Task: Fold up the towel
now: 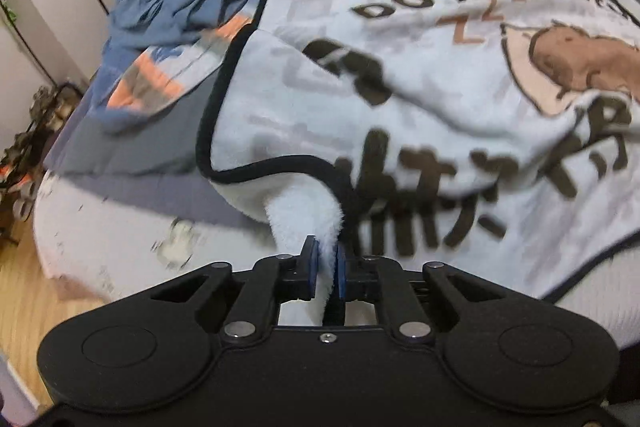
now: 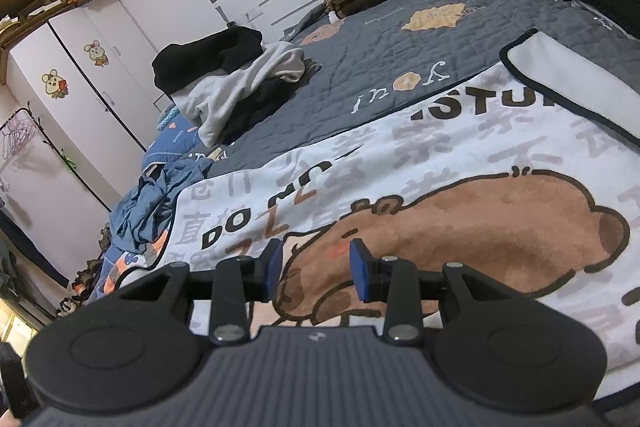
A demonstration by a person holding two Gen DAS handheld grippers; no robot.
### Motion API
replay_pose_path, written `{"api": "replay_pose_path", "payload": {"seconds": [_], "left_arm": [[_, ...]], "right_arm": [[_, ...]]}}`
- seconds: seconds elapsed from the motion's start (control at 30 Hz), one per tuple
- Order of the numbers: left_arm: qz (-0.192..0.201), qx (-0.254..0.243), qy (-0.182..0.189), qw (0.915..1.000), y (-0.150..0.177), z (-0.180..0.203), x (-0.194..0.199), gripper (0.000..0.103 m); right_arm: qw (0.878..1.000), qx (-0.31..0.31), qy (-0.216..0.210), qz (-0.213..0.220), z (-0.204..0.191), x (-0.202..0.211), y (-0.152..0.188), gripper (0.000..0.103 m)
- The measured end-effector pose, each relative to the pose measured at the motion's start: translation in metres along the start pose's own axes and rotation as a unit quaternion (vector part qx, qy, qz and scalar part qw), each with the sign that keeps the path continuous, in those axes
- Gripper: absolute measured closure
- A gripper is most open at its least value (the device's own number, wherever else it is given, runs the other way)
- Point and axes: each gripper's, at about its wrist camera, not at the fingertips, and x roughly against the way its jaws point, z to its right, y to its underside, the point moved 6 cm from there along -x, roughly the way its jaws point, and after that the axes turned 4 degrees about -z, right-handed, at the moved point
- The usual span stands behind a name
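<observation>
Towel [image 1: 400,75] spread on the bed [image 2: 400,39]. Left gripper [image 1: 327,267] pinches its near corner; right gripper [image 2: 314,267], unclenched, hovers above the towel. Carry the corner across without slack.

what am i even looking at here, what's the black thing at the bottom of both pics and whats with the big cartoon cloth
The black shape is a hand-held two-finger gripper; a person carries one in each hand, and each has a wide-angle camera looking along its fingers. So one picture comes from the left gripper, the other from the right gripper.

The cloth is the towel, white with dark trim, a brown cartoon animal and printed lettering, spread over a grey quilt on a bed. Piles of clothes lie further back.

The left gripper has a bunched white corner of the towel pinched between its blue pads. The right gripper is open above the cartoon animal, holding nothing.
</observation>
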Motion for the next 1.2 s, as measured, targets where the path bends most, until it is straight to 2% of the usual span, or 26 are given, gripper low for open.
{"api": "replay_pose_path", "payload": {"seconds": [0.07, 0.23, 0.33, 0.4, 0.5, 0.6, 0.67, 0.8, 1.0, 1.1, 1.2], "left_arm": [[0.011, 0.018, -0.001, 0.9998, 0.001, -0.011, 0.012, 0.077], [0.083, 0.050, 0.003, 0.9953, -0.026, -0.032, 0.047, 0.060], [0.126, 0.059, 0.019, 0.9900, -0.063, -0.041, 0.054, 0.054], [0.153, 0.063, 0.052, 0.9848, -0.099, -0.045, 0.052, 0.054], [0.167, 0.064, 0.075, 0.9809, -0.152, -0.048, 0.035, 0.053], [0.161, 0.063, 0.111, 0.9786, -0.206, -0.049, 0.006, 0.053], [0.148, 0.060, 0.120, 0.9798, -0.239, -0.049, -0.019, 0.053], [0.125, 0.066, 0.138, 0.9802, -0.279, -0.054, -0.069, 0.053], [0.112, 0.074, 0.115, 0.9843, -0.304, -0.071, -0.128, 0.053], [0.106, 0.072, 0.104, 0.9863, -0.314, -0.077, -0.150, 0.051], [0.103, 0.076, 0.095, 0.9872, -0.324, -0.080, -0.167, 0.041]], "right_arm": [[1.000, 0.002, 0.000, -0.002, -0.002, -0.002, 0.001, 0.068], [1.000, 0.009, -0.002, -0.004, -0.009, -0.007, 0.003, 0.068], [1.000, 0.012, -0.003, -0.007, -0.013, -0.011, 0.003, 0.068], [1.000, 0.014, -0.006, -0.007, -0.016, -0.013, 0.003, 0.068], [1.000, 0.017, -0.009, -0.005, -0.021, -0.016, 0.003, 0.067], [1.000, 0.020, -0.014, -0.003, -0.025, -0.019, 0.003, 0.068], [1.000, 0.022, -0.017, 0.002, -0.027, -0.021, 0.002, 0.068], [0.999, 0.022, -0.033, 0.019, -0.029, -0.023, -0.003, 0.067], [0.997, -0.016, -0.078, 0.020, -0.032, -0.056, -0.029, 0.066], [0.996, 0.006, -0.092, 0.016, -0.045, -0.078, -0.039, 0.066], [0.994, 0.020, -0.106, 0.010, -0.057, -0.093, -0.040, 0.066]]}}
